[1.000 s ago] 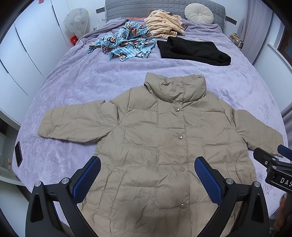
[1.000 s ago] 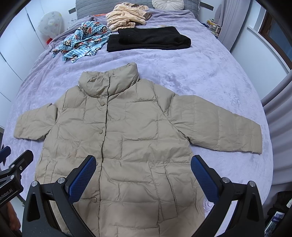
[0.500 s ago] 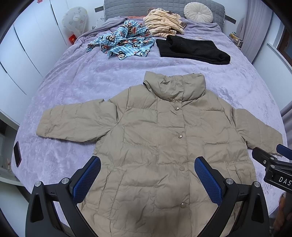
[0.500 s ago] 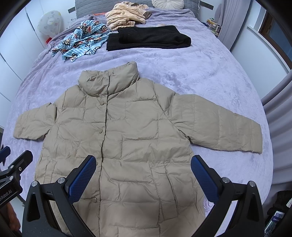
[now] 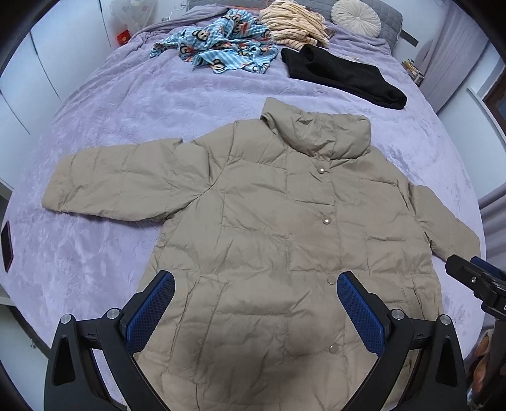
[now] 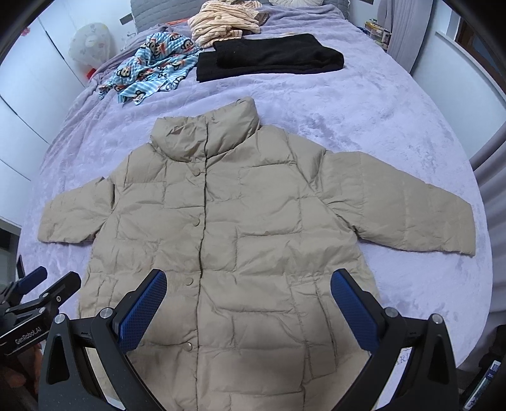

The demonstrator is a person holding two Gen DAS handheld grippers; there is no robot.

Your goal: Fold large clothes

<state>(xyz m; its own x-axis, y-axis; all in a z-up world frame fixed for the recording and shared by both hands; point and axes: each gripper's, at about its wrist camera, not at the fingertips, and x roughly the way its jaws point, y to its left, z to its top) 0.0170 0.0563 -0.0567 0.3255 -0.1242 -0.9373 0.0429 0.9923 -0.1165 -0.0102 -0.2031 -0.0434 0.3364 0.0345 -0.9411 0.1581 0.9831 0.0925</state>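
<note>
beige puffer jacket (image 5: pixel 284 253) lay flat, front up, snaps shut, sleeves spread, across the near half of the bed (image 5: pixel 126 126). left gripper (image 5: pixel 253 309) & right gripper (image 6: pixel 248 306) both hung over its hem w/ fingers spread wide, holding nothing. black folded garment (image 6: pixel 268 57) sat twd the far edge.

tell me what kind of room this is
Most likely a bedroom: a bed with a purple blanket and a round cushion by the padded headboard, white cupboard doors alongside, and a beige puffer jacket spread out among other clothes.
</note>
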